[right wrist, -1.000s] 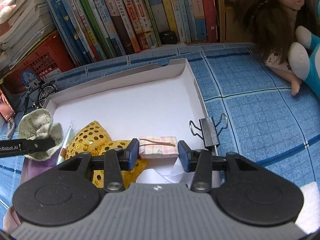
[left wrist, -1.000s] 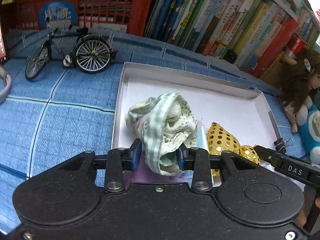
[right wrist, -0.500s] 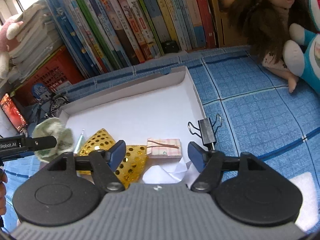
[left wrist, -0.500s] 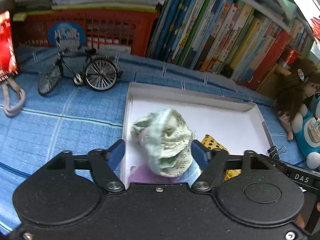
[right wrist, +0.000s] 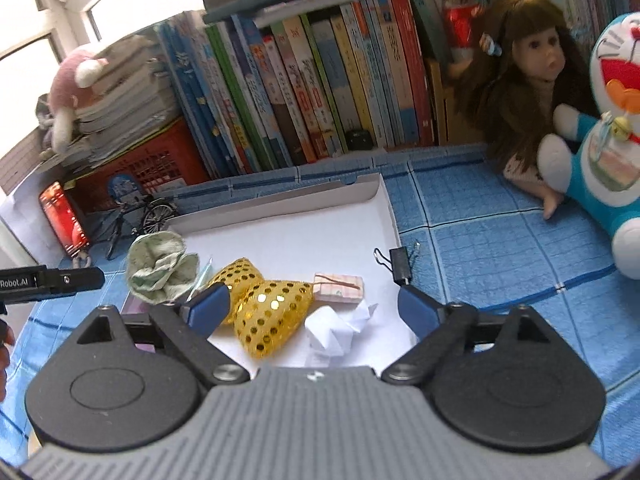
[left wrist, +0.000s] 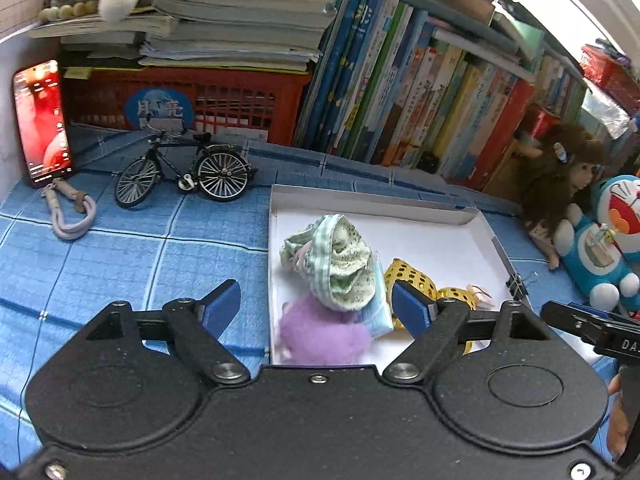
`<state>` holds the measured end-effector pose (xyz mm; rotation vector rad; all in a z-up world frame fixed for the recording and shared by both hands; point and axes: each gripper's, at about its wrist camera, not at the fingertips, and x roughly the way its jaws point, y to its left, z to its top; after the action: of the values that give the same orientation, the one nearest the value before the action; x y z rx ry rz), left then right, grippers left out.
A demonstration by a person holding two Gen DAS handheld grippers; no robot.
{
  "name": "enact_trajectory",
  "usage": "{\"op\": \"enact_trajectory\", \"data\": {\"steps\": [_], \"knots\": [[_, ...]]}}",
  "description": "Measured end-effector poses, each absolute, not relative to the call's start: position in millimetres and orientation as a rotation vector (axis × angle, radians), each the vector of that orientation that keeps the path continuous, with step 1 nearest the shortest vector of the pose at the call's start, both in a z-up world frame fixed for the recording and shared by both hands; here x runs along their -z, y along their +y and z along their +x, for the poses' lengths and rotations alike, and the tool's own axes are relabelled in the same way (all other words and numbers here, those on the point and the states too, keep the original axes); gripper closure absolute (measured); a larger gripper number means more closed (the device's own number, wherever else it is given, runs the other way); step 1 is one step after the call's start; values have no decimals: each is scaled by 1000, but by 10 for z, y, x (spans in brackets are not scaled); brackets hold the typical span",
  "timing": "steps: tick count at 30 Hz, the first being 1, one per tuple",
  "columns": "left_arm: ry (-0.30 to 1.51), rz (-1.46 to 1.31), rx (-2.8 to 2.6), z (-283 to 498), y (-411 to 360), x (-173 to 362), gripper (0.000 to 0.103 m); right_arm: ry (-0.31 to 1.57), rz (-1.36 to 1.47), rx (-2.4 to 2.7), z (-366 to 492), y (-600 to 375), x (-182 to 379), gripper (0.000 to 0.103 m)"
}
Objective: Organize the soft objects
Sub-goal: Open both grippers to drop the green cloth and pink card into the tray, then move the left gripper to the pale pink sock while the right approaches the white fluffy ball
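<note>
A shallow white box (left wrist: 376,200) (right wrist: 280,204) lies on the blue checked cloth. In it rest a crumpled green-and-white cloth (left wrist: 340,260) (right wrist: 160,268), a purple fluffy piece (left wrist: 320,332), a gold sequined bow (right wrist: 268,308) (left wrist: 412,276), a small pink folded packet bound with a rubber band (right wrist: 340,288) and crumpled white paper (right wrist: 340,328). My left gripper (left wrist: 316,304) hangs above the green cloth, jaws still opening, nothing pressed between the pads. My right gripper (right wrist: 312,304) hovers above the bow and packet, jaws also opening, clear of both.
Upright books (left wrist: 420,92) and a red crate (left wrist: 184,100) line the back. A model bicycle (left wrist: 184,168), a lit phone (left wrist: 42,120) and a carabiner (left wrist: 72,212) lie left of the box. A black binder clip (right wrist: 400,264), a doll (right wrist: 520,96) and a blue plush (right wrist: 608,148) sit to its right.
Both grippers opened and let go: the left released the green cloth, the right the pink packet. Both pulled up and back, so the box and shelf look smaller and farther.
</note>
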<state>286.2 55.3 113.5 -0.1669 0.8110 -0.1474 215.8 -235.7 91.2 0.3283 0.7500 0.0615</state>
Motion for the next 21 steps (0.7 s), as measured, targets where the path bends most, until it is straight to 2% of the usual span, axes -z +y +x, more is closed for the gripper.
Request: {"op": "enact_trajectory", "data": {"steps": [7, 21], "knots": [[766, -179, 152, 2468, 763, -1168, 21, 693, 255, -71, 1760, -2374, -1018, 1], [691, -175, 159, 1710, 1055, -1088, 20, 604, 158, -69, 1161, -2317, -973, 0]]}}
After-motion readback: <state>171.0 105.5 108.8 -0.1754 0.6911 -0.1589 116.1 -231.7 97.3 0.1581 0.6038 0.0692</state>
